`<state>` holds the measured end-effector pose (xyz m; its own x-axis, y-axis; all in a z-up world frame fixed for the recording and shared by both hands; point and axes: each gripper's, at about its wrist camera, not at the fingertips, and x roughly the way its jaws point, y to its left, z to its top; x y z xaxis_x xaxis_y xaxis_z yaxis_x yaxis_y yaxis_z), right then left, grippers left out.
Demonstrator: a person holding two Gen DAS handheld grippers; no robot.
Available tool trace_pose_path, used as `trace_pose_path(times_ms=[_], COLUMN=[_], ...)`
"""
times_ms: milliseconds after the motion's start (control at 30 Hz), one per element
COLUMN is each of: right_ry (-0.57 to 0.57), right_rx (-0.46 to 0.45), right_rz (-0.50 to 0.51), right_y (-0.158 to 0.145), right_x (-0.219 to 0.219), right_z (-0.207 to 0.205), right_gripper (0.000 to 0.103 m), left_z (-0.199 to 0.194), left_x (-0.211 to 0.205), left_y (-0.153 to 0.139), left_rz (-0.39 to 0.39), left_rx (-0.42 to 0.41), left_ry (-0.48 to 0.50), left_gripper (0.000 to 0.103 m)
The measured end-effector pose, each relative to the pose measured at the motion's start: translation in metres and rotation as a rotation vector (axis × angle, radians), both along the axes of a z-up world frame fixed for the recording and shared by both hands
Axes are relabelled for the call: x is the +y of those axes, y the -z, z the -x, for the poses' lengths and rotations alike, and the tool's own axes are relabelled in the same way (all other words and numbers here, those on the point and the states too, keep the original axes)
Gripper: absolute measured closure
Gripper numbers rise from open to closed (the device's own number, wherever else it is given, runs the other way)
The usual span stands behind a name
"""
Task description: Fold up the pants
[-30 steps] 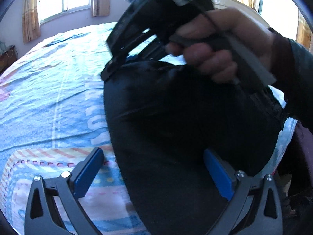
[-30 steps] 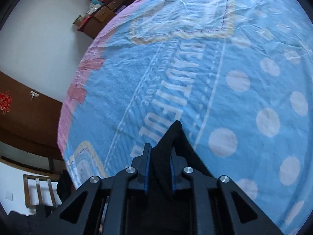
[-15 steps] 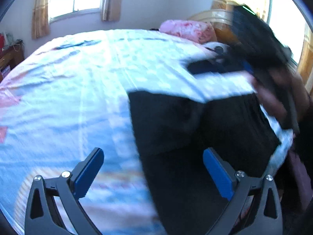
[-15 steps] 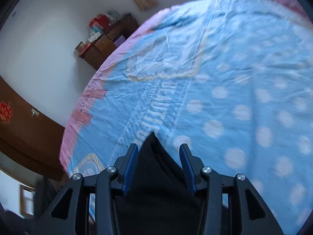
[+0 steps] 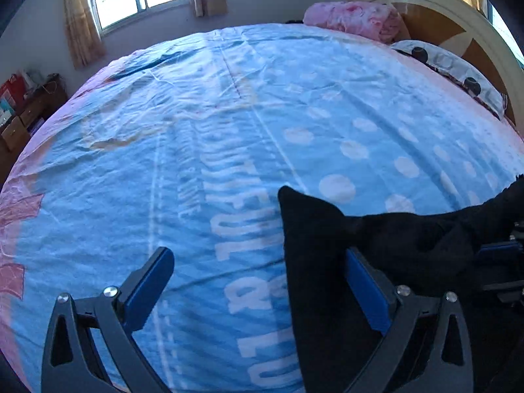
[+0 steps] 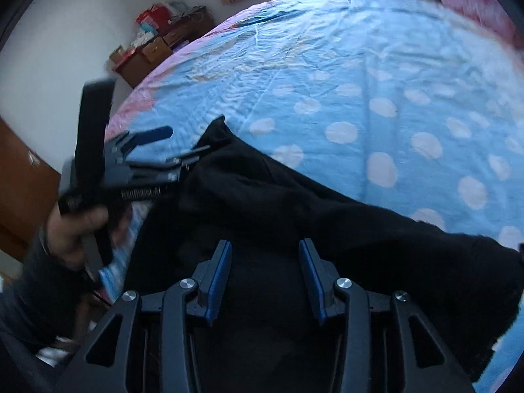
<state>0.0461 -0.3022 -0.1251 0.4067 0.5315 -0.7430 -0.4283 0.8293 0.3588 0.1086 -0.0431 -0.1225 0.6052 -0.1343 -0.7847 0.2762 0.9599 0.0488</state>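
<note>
The black fabric pants (image 6: pixel 327 216) lie bunched in loose folds on the light blue bedsheet with white dots and white lettering (image 5: pixel 262 114), near its close edge — in the left wrist view they fill the 4 o'clock area, one corner peaking toward the middle. The right gripper (image 6: pixel 265 271) hovers over the dark cloth with its blue-padded fingers (image 6: pixel 220 271) spread apart, nothing between them. The left gripper (image 5: pixel 258 281) stands wide open, its right finger beside the pants' edge; in the right wrist view the left hand (image 6: pixel 75 229) holds it at 9 o'clock. A pink bundled quilt (image 5: pixel 353 19) sits at 1 o'clock by the wooden headboard (image 5: pixel 458 29).
</note>
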Motion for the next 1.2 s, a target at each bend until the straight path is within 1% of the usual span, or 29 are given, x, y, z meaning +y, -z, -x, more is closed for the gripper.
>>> trace_pose_path(times_ms=[67, 100, 167, 200, 233, 267, 300, 333, 367, 400, 467, 533, 567, 633, 700, 767, 833, 867, 900, 967, 1067, 1100, 1133, 1167, 1200], right_ry=[0.009, 0.023, 0.057, 0.077, 0.098, 0.113, 0.133, 0.151, 0.166, 0.178, 0.231, 0.245, 0.247, 0.241, 0.244, 0.262, 0.297, 0.29, 0.267, 0.235, 0.189, 0.169, 0.158, 0.16, 0.171], right_rx=[-0.003, -0.004, -0.046, -0.077, -0.108, -0.118, -0.118, -0.116, -0.11, -0.102, -0.076, -0.037, -0.03, -0.028, -0.022, -0.02, -0.076, -0.091, -0.099, -0.094, -0.084, -0.081, -0.069, -0.047, -0.02], right_rz=[-0.03, -0.054, -0.11, -0.118, -0.121, -0.117, -0.113, -0.109, -0.097, -0.091, -0.085, -0.12, -0.119, -0.124, -0.165, -0.185, -0.164, -0.17, -0.196, -0.235, -0.23, -0.223, -0.211, -0.183, -0.158], right_y=[0.0, -0.003, -0.017, -0.024, -0.031, -0.033, -0.033, -0.031, -0.026, -0.022, -0.014, -0.003, -0.001, 0.007, 0.01, 0.003, -0.014, -0.018, -0.023, -0.024, -0.02, -0.017, -0.013, -0.006, 0.002], right_x=[-0.004, -0.009, -0.026, -0.033, -0.043, -0.05, -0.06, -0.067, -0.075, -0.08, -0.091, -0.099, -0.101, -0.104, -0.109, -0.114, -0.117, -0.117, -0.117, -0.113, -0.101, -0.095, -0.091, -0.087, -0.084], right_z=[0.001, 0.001, 0.01, 0.018, 0.025, 0.029, 0.032, 0.033, 0.033, 0.031, 0.025, 0.019, 0.017, 0.015, 0.016, 0.024, 0.049, 0.057, 0.07, 0.092, 0.111, 0.118, 0.121, 0.123, 0.125], right_gripper=[0.059, 0.059, 0.058, 0.058, 0.058, 0.058, 0.058, 0.058, 0.058, 0.058, 0.058, 0.058, 0.059, 0.059, 0.059, 0.059, 0.058, 0.058, 0.058, 0.058, 0.058, 0.058, 0.058, 0.058, 0.058], left_z=[-0.006, -0.003, 0.013, 0.024, 0.031, 0.038, 0.039, 0.04, 0.038, 0.036, 0.027, 0.012, 0.003, -0.005, -0.005, 0.005, 0.023, 0.031, 0.044, 0.059, 0.075, 0.082, 0.084, 0.085, 0.085], left_x=[-0.001, 0.003, 0.005, 0.005, 0.004, 0.0, -0.005, -0.013, -0.026, -0.035, -0.046, -0.05, -0.049, -0.047, -0.046, -0.04, -0.03, -0.025, -0.02, -0.019, -0.029, -0.036, -0.04, -0.046, -0.049], left_y=[0.003, -0.002, -0.018, -0.029, -0.036, -0.042, -0.044, -0.043, -0.039, -0.035, -0.023, -0.01, -0.005, -0.001, -0.001, -0.01, -0.024, -0.03, -0.037, -0.041, -0.042, -0.038, -0.034, -0.027, -0.022], left_rz=[0.026, 0.031, 0.033, 0.044, 0.069, 0.111, 0.134, 0.137, 0.115, 0.085, 0.03, 0.023, 0.036, 0.06, 0.079, 0.106, 0.155, 0.193, 0.238, 0.253, 0.226, 0.215, 0.202, 0.175, 0.164], left_rx=[0.016, 0.015, -0.049, -0.097, -0.112, -0.117, -0.102, -0.082, -0.054, -0.045, -0.029, 0.017, 0.049, 0.085, 0.107, 0.076, 0.035, 0.023, 0.012, -0.005, -0.025, -0.028, -0.024, -0.012, -0.001], left_ry=[-0.014, -0.02, -0.039, -0.046, -0.039, -0.018, 0.009, 0.037, 0.071, 0.084, 0.079, 0.07, 0.065, 0.038, 0.03, 0.024, 0.022, 0.027, 0.036, 0.05, 0.081, 0.107, 0.123, 0.127, 0.125], left_gripper=[0.0, 0.0, 0.0, 0.0, 0.0, 0.0, 0.0, 0.0, 0.0, 0.0, 0.0, 0.0, 0.0, 0.0, 0.0, 0.0, 0.0, 0.0, 0.0, 0.0, 0.0, 0.0, 0.0, 0.0, 0.0])
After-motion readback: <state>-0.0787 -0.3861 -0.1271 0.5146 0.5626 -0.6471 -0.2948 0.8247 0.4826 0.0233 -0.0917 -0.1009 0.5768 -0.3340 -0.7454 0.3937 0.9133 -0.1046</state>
